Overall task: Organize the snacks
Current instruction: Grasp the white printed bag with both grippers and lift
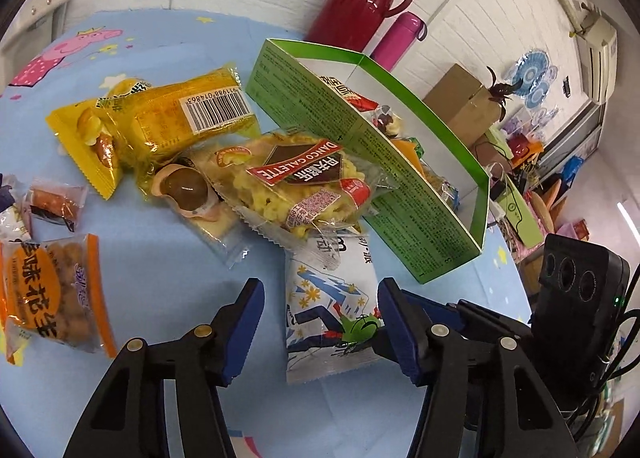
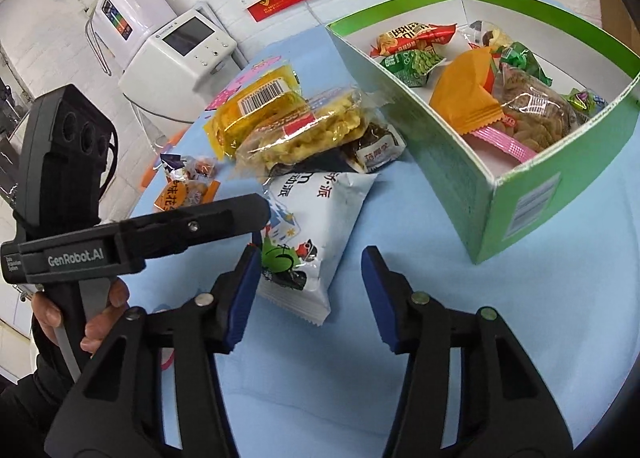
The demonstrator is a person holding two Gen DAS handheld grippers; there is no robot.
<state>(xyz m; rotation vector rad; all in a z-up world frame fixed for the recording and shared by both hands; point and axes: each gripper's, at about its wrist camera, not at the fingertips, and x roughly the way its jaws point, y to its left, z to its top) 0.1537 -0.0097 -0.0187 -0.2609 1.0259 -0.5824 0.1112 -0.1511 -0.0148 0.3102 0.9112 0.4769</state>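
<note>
Fingers of the left gripper [image 1: 320, 322] stand wide apart on either side of a white snack packet [image 1: 330, 318] that lies flat on the blue tablecloth [image 1: 168, 258]. The right-hand blue pad appears to touch the packet's edge near its green cartoon print, while the other pad is clear of it; nothing is clamped. In the right wrist view the same white snack packet [image 2: 308, 242] lies ahead of the right gripper [image 2: 306, 290], whose jaws are also spread wide and hold nothing. Its left pad sits just beside the packet's lower corner; whether they touch cannot be told.

Beyond the packet lies a heap of loose snacks: a clear pack of yellow crisp cakes [image 1: 296, 186], a yellow pack with a barcode [image 1: 188, 122] and an orange peanut pack [image 1: 52, 294] off to the left. A green box [image 2: 460, 162] stands on the cloth just beside the heap, already holding several wrapped snacks, among them an orange pack [image 2: 464, 94].

A hand [image 2: 96, 318] grips the left tool's handle.
</note>
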